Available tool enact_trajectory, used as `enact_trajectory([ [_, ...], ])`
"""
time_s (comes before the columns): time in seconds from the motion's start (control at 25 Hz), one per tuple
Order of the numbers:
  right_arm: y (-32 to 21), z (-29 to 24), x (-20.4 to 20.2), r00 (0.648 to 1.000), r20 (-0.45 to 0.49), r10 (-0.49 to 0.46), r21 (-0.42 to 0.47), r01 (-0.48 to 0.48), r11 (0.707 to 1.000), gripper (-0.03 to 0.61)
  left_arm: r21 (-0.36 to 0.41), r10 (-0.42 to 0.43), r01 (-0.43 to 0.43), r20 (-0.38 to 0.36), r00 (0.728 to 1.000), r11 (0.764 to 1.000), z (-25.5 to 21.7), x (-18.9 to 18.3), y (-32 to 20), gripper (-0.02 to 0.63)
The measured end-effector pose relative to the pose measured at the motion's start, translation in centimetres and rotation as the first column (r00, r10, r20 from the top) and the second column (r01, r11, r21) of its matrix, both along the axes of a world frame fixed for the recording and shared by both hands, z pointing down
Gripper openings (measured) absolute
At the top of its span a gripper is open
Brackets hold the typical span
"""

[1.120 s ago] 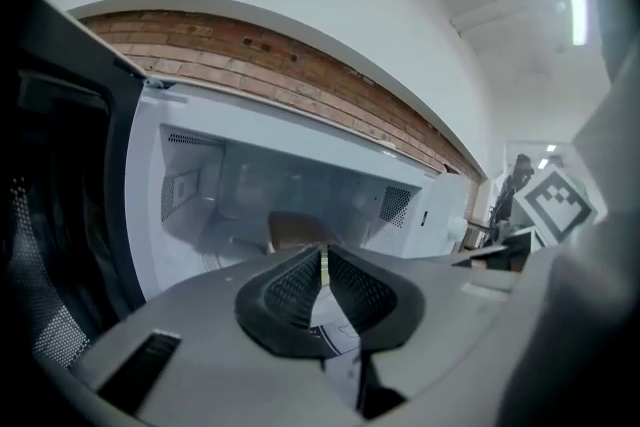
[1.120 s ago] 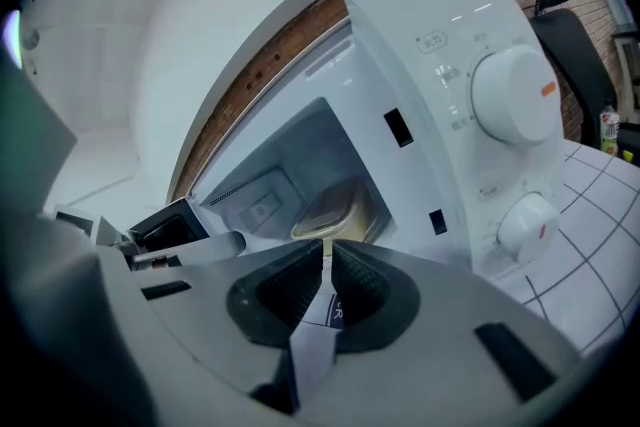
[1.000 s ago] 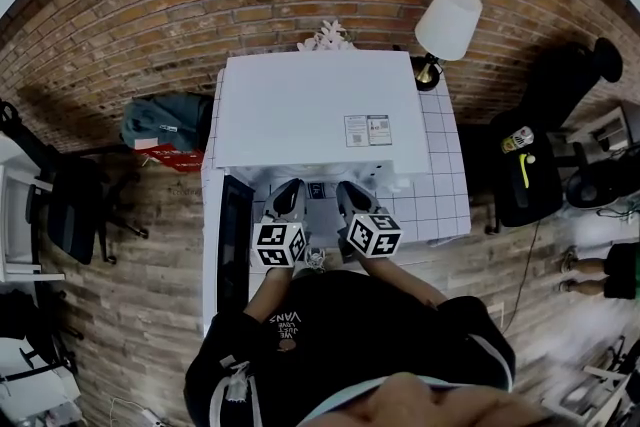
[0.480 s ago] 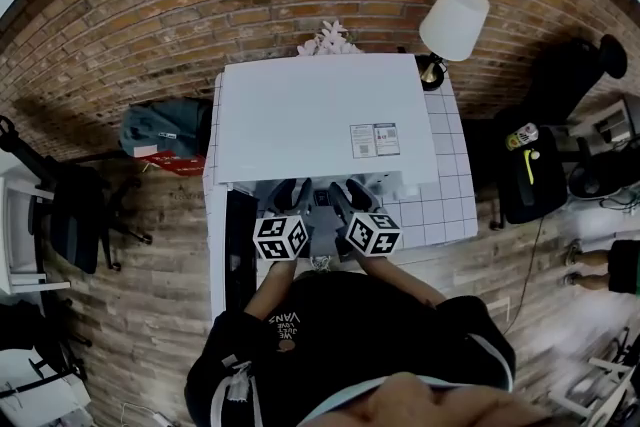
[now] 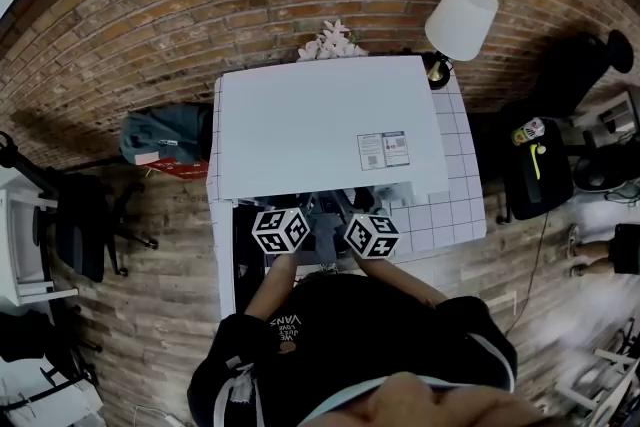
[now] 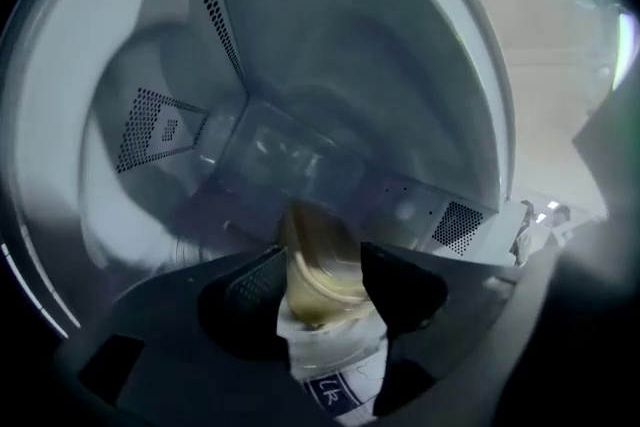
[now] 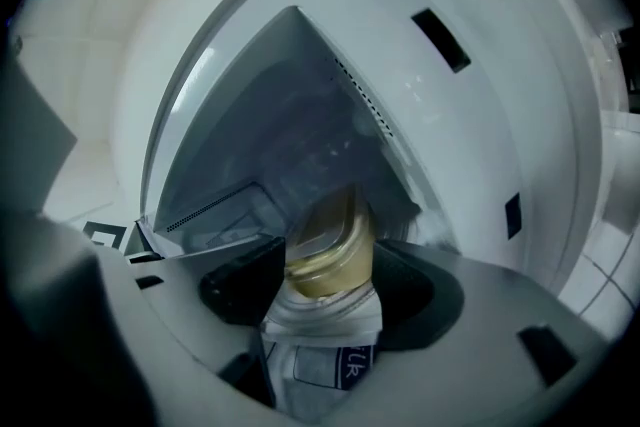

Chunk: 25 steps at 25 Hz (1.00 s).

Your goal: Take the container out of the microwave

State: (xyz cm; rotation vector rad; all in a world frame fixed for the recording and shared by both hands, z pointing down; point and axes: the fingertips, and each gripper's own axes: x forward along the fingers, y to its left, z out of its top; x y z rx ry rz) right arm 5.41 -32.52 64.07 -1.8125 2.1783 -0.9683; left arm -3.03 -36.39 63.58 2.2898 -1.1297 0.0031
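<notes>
Tiled table carries the white microwave. Its door is swung open to the left of the left claw, and the cavity is straight ahead of both claws. Left claw and right claw are both released, side by side at the cavity mouth, jaws spread wide after just opening. Container, a clear tub with yellowish fill, sits between each claw's pads, level with the tips; blur hides whether a pad touches it or whether it rests on the cavity floor.
</notes>
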Motion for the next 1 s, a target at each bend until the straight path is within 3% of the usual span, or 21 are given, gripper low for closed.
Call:
enact_trajectory([
  [0.36, -1.9, 0.4, 0.5, 0.995, 0.057, 0.077, -0.017, -0.076, 0.997, 0.247, -0.028, 0.036, -0.037, -0.032, 0.999, 0.999, 0.6, 0.6, -1.2, 0.225],
  [1.0, -2.5, 0.7, 0.0, 0.998, 0.011, 0.058, -0.057, -0.058, 0.997, 0.245, -0.033, 0.061, -0.06, 0.02, 0.998, 0.998, 0.7, 0.8, -0.9, 0.222],
])
